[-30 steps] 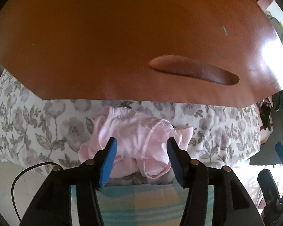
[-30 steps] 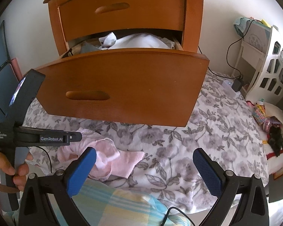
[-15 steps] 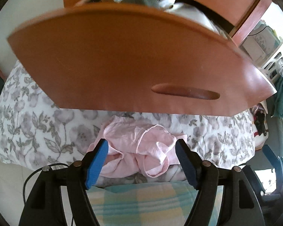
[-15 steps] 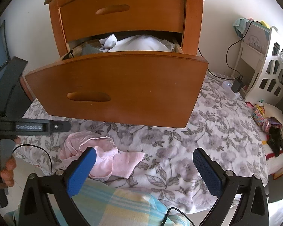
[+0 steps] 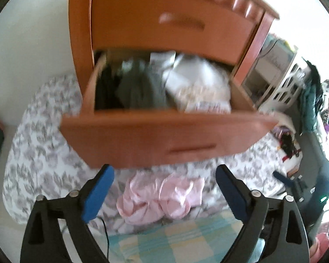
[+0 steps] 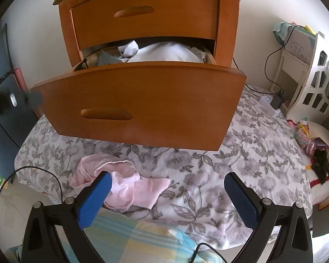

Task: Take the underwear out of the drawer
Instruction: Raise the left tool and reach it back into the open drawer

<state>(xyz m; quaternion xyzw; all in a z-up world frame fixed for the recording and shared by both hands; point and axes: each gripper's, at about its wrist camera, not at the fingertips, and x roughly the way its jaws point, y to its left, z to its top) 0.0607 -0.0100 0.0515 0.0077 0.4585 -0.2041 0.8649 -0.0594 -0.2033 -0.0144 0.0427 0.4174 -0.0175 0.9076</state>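
Note:
Pink underwear (image 5: 160, 197) (image 6: 118, 184) lies crumpled on the floral blanket (image 5: 43, 157) (image 6: 241, 166), below the pulled-out wooden drawer (image 5: 164, 138) (image 6: 142, 103). The drawer holds dark and white folded clothes (image 5: 162, 87) (image 6: 162, 53). My left gripper (image 5: 164, 188) hangs well above the pink underwear, its jaws opening wide with nothing pressed between the pads. My right gripper (image 6: 167, 194) stands open over the blanket, empty, with the underwear beside its left finger. The left gripper's body shows blurred at the left edge of the right wrist view.
The wooden nightstand has a shut upper drawer (image 6: 142, 15). A checked cloth (image 6: 129, 239) lies at the blanket's near edge. A white shelf unit (image 6: 318, 76), cables and a charger (image 6: 274, 100) stand at the right, small toys (image 6: 311, 142) beyond the blanket.
My left gripper has risen away from the pink underwear and its jaws have spread; the drawer's inside came into its view. The underwear stays on the blanket. The right gripper has not moved.

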